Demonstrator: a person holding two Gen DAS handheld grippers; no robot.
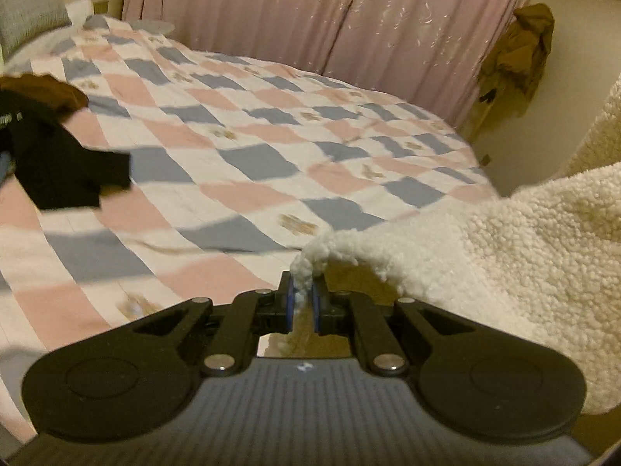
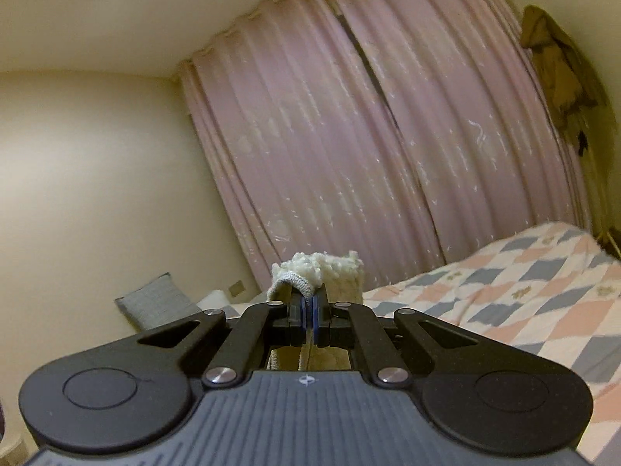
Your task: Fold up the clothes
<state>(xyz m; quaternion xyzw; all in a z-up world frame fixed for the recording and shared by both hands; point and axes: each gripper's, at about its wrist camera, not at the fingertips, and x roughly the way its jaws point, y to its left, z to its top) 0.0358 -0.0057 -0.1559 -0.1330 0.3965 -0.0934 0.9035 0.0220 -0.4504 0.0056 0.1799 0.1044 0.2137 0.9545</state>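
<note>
A cream fleece garment hangs at the right of the left wrist view, above the checked bed cover. My left gripper is shut on an edge of it, with a tuft of fleece pinched between the blue pads. In the right wrist view my right gripper is shut on another part of the same fleece garment, near a grey ribbed cuff. It is held up high, tilted toward the curtain. The rest of the garment is hidden below the gripper.
A black garment with a brown one on top lies at the left of the bed. Pink curtains hang behind the bed. A grey pillow is at the head. A brown coat hangs at the far right.
</note>
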